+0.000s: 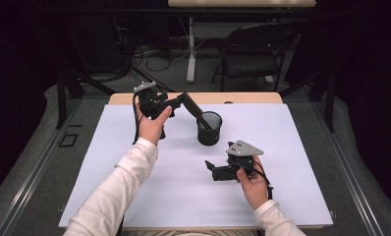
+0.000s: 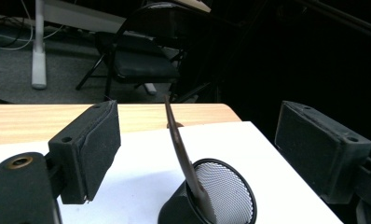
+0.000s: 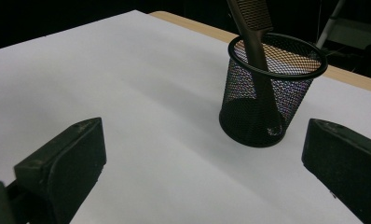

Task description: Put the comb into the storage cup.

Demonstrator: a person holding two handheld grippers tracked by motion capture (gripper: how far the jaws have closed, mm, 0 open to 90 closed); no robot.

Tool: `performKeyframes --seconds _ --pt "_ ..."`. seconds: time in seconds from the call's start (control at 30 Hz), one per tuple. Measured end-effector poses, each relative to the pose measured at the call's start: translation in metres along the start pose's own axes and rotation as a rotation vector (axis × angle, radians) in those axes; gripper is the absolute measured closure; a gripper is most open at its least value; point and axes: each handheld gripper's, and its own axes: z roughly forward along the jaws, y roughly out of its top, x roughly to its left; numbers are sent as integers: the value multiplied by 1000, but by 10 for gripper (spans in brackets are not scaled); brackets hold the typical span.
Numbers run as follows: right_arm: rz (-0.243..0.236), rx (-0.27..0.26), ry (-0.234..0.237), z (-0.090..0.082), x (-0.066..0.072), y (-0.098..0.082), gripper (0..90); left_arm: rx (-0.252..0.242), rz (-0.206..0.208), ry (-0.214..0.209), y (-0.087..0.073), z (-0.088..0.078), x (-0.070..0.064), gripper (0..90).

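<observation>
Between my left gripper's [image 2: 197, 154] released pads stood the comb [image 2: 181, 154], leaning in the mesh cup [image 2: 230, 196]; right gripper [image 3: 207, 168] open, farther off.

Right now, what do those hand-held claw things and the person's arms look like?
Each claw is black. The left claw and right claw both carry a grey three-cornered plate on top and trail a black cable. Their fingers are blocky, with flat, dark padded faces. The person wears long white sleeves.

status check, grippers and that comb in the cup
Left gripper open, pads clear of the comb. Right gripper open, empty, low beside the cup. Comb leaning in cup, nothing in the way.
</observation>
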Motion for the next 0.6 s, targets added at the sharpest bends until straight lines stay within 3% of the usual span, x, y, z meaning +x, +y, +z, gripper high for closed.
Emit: performKeyframes --seconds 0.27,0.43,0.6 --pt "1 -1 0 -1 0 0 0 -4 21 -33 2 -6 -7 139" --pt "4 -1 0 -1 -1 0 0 20 79 -61 2 -9 -12 31" --pt "7 -4 -1 -1 -1 1 0 30 126 -60 2 -14 -16 5"
